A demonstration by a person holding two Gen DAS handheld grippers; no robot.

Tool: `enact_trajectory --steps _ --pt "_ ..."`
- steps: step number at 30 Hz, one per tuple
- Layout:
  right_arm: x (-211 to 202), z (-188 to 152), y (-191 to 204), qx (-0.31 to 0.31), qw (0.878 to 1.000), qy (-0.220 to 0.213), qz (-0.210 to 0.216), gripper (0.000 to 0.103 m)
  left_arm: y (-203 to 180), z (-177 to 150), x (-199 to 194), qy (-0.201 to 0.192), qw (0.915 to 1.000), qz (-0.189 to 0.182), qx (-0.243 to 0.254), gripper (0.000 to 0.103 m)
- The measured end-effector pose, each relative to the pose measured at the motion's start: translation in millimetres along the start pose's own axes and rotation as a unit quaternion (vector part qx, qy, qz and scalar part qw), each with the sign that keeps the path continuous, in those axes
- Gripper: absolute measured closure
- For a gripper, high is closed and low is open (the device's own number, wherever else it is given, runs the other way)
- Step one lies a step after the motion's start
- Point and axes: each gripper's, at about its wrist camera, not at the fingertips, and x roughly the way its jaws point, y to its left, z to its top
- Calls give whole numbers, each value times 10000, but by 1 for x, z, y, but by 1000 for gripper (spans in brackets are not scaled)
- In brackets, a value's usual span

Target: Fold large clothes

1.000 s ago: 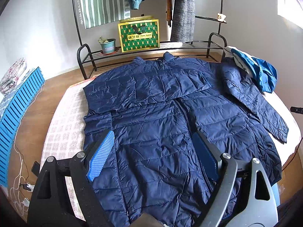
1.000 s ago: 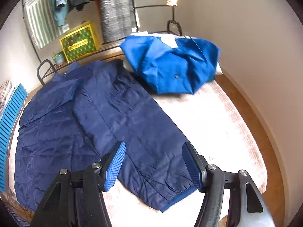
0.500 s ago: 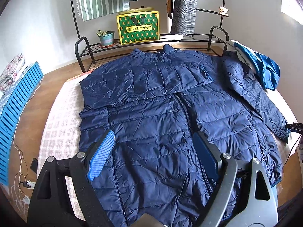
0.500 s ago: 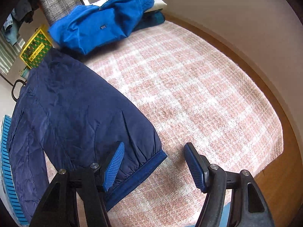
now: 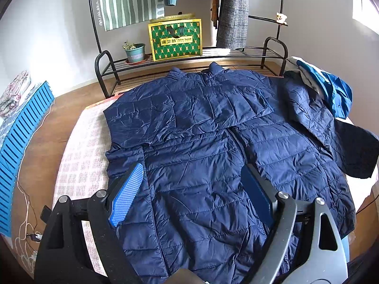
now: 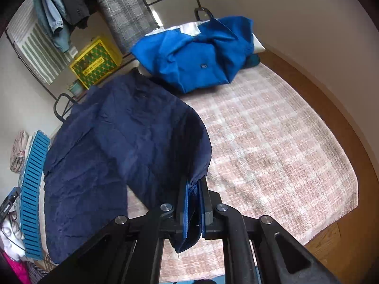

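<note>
Left wrist view: the navy puffer jacket [image 5: 208, 156] lies flat, front up, across the bed [image 5: 80, 156], covering most of it from the near edge to the far edge by the black rack [image 5: 189, 59]. Its collar points to the far edge and its hem to the near edge, so the long axis runs near to far, along the zip. One sleeve is folded across the chest; the other trails toward the right edge, its end lifted. The left gripper [image 5: 189, 196] hovers over the lower body with jaws spread wide, nothing between them. The jacket looks light, soft and puffy, with a slick shell that would likely slide, so cuffs, hem and seams seem the best holds.

Right wrist view: the right gripper [image 6: 194, 203] has just closed, and its jaws pinch the sleeve cuff [image 6: 189, 234], raising the sleeve off the bed. A blue garment [image 6: 196, 56] sits at the far corner.
</note>
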Motion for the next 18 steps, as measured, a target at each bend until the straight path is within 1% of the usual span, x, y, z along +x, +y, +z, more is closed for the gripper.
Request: enact_trajectory --steps 3,5,9,12,14,18 --pt "-26 15 50 -328 9984 -210 401 98 13 5 -3 -38 9999 -55 -129 16" --pt "-35 24 86 -562 9959 -309 645 98 21 9 -6 -93 9998 -63 -179 16" --pt "-38 36 162 -983 9880 -345 1137 98 41 17 -10 -173 9995 -26 -257 16" --pt "-26 45 222 -1325 9803 -239 1445 98 59 20 -10 -193 9991 15 -378 16" --pt "-13 48 265 -1602 9749 -202 1531 98 71 21 -7 -163 9990 -12 -426 16" --pt "30 53 342 -1849 9658 -44 1817 98 89 21 -1 -153 9989 55 -436 16"
